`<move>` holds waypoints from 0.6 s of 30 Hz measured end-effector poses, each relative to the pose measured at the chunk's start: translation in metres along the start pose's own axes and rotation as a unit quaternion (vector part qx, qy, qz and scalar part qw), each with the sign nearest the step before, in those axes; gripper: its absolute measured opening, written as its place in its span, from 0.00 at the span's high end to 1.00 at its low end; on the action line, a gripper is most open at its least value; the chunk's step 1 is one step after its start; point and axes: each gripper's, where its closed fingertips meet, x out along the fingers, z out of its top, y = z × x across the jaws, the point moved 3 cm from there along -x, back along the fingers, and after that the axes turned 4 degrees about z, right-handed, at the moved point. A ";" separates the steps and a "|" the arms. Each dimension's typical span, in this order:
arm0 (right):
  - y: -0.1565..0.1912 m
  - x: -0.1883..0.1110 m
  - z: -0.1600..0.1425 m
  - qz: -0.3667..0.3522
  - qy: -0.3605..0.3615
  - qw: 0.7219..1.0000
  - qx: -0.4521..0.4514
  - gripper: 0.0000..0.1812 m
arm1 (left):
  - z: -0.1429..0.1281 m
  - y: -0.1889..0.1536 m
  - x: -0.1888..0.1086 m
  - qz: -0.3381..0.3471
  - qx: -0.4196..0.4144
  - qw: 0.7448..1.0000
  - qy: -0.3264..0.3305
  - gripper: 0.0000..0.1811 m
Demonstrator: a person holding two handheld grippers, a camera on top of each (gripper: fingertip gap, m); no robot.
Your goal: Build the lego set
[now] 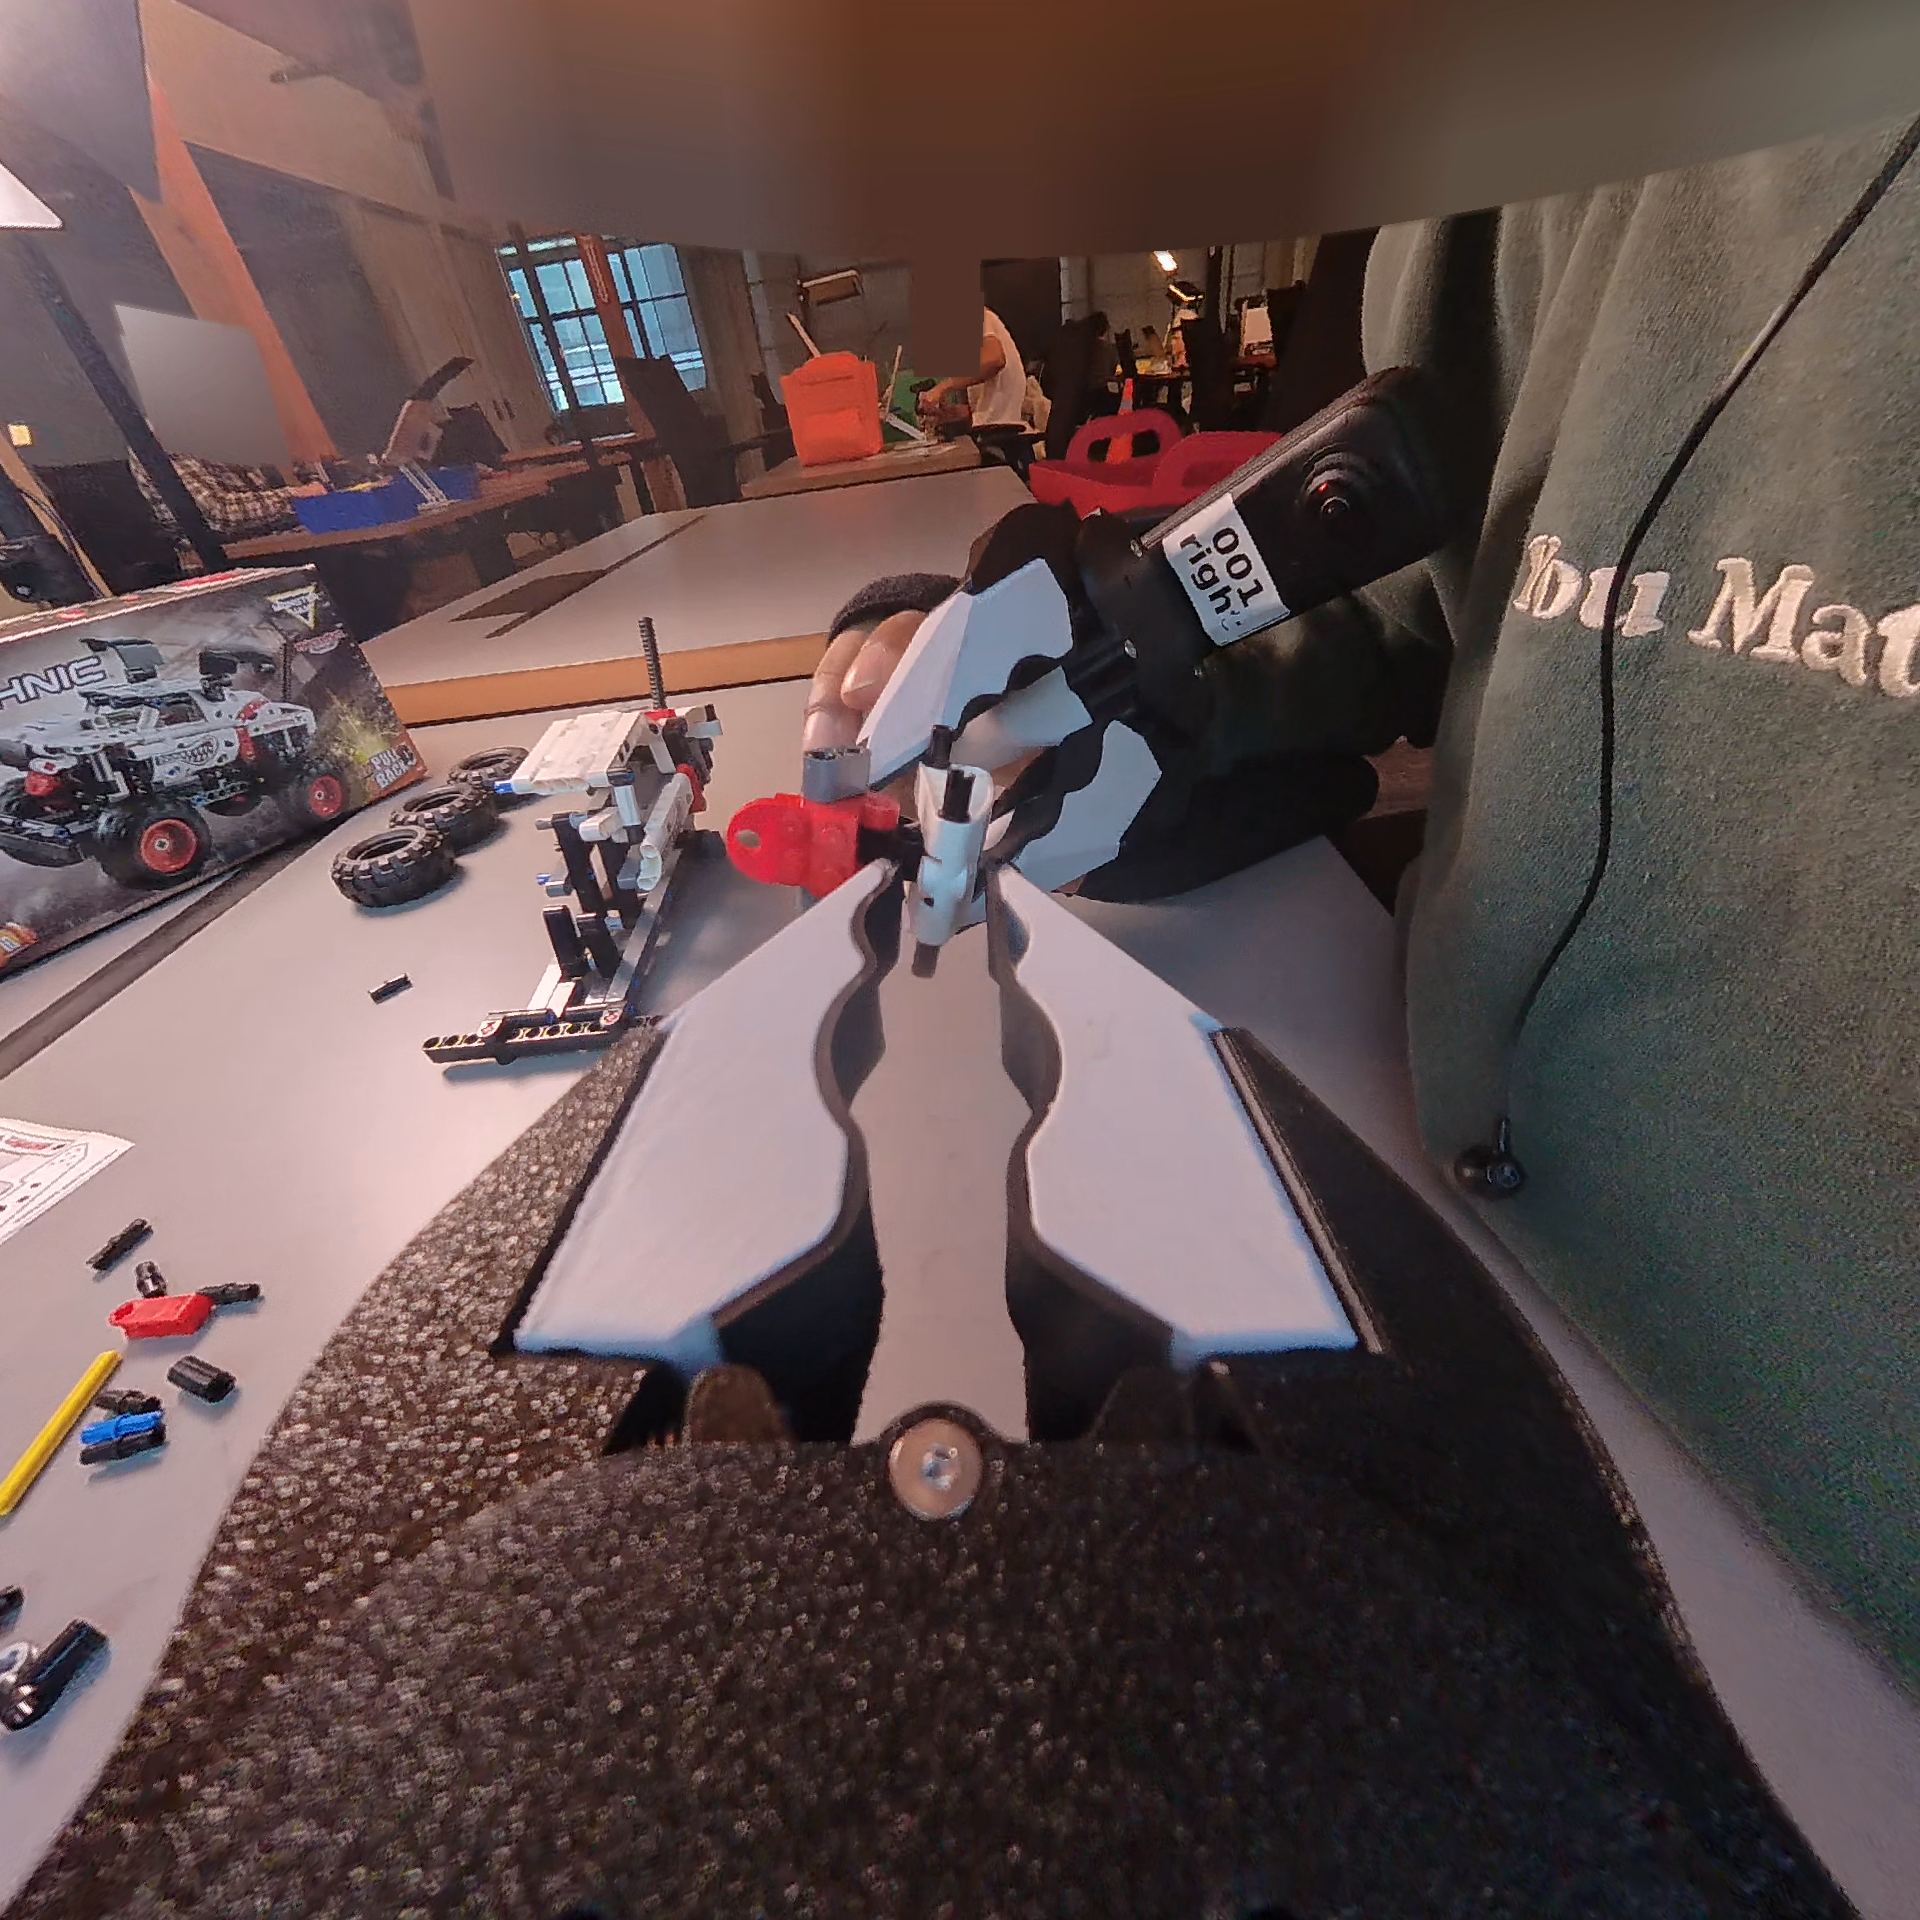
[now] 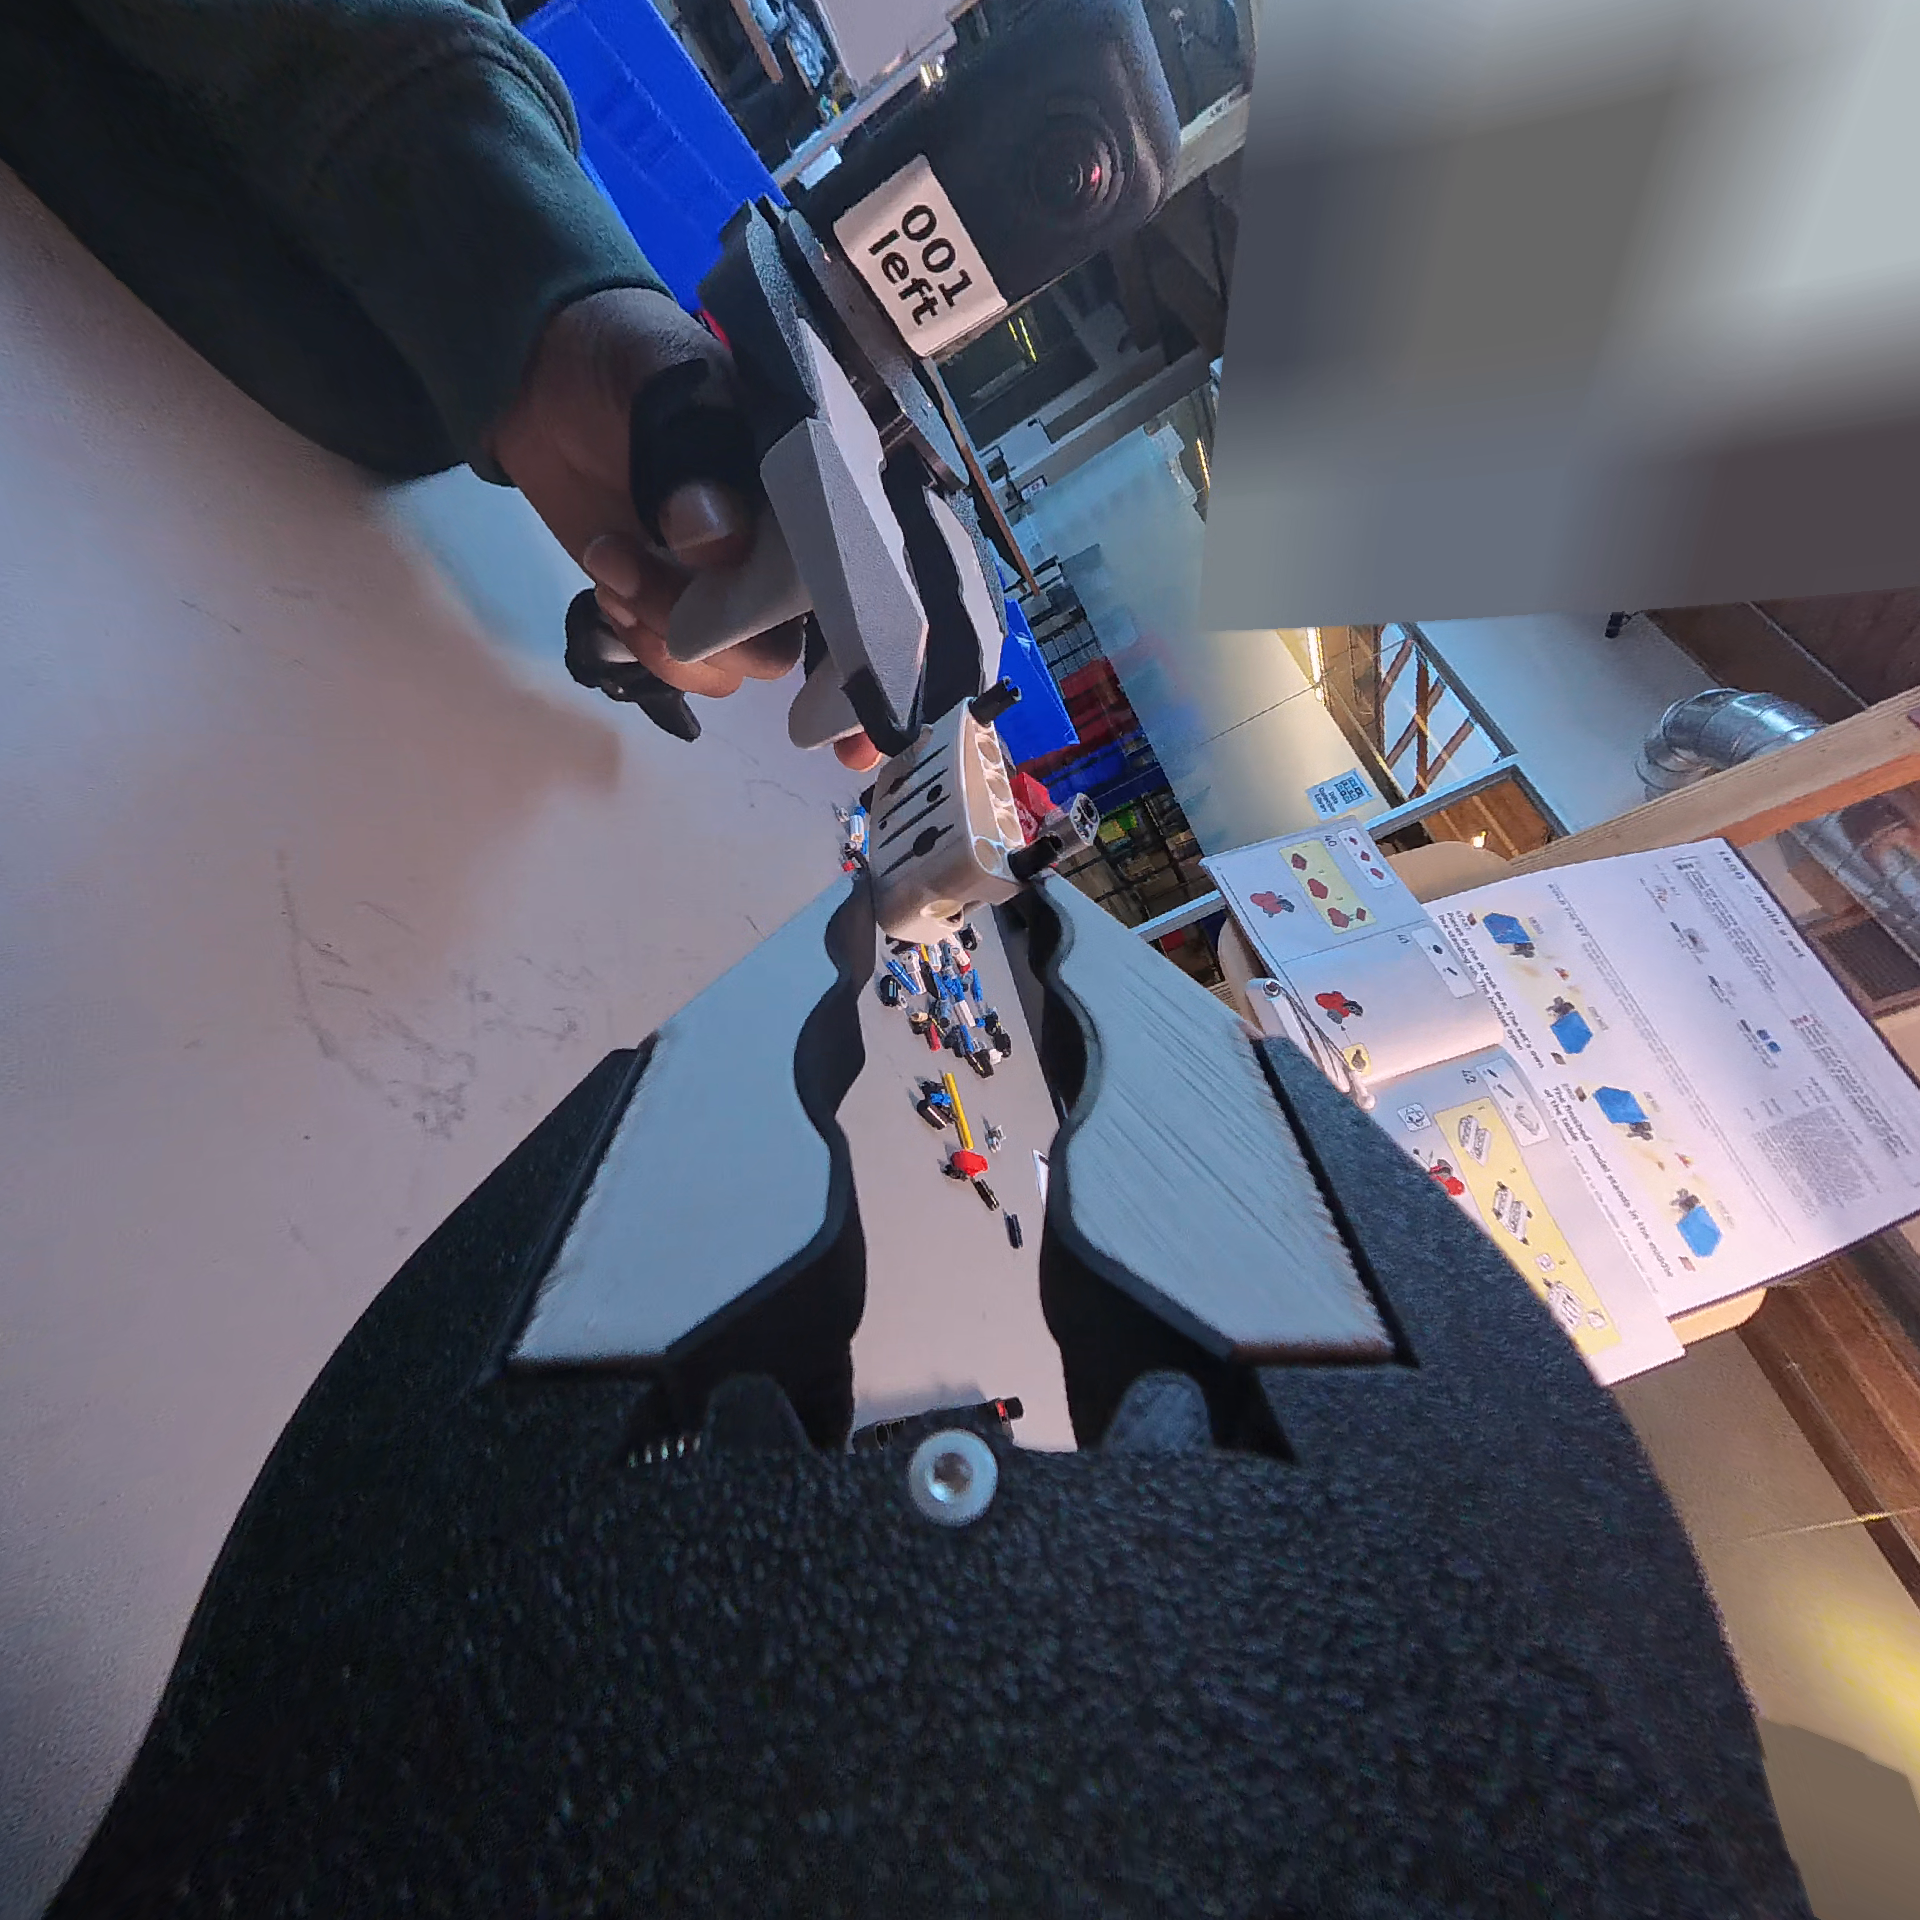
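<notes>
A small sub-assembly (image 1: 943, 831) of a white piece with black pins, a red part (image 1: 800, 842) and a grey connector is held above the grey table (image 1: 312, 1091). My left gripper (image 1: 940, 888) is shut on its lower end. My right gripper (image 1: 945, 779) comes in from the upper right and pinches its top. In the right wrist view the white piece (image 2: 925, 821) with black stripes sits between my right gripper's (image 2: 951, 894) fingertips, with the left gripper (image 2: 883, 727) touching it from above.
A part-built chassis (image 1: 623, 862), three black tyres (image 1: 416, 842) and the set's box (image 1: 177, 727) stand to the left. Loose pins and a yellow axle (image 1: 57, 1429) lie at the near left. An open instruction booklet (image 2: 1507, 1091) stands to the right. A person's green sweatshirt (image 1: 1662, 831) is close. Less than 4 cm separates the two grippers' tips.
</notes>
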 end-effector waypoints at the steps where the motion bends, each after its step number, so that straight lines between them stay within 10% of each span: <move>1: 0.000 0.000 -0.001 0.001 0.001 1.000 0.001 0.84 | 0.000 0.000 0.000 0.001 0.000 1.000 0.001 0.91; 18: 0.003 0.002 -0.006 0.020 0.006 0.999 0.037 0.84 | -0.006 0.005 0.001 0.005 -0.027 0.999 0.019 0.94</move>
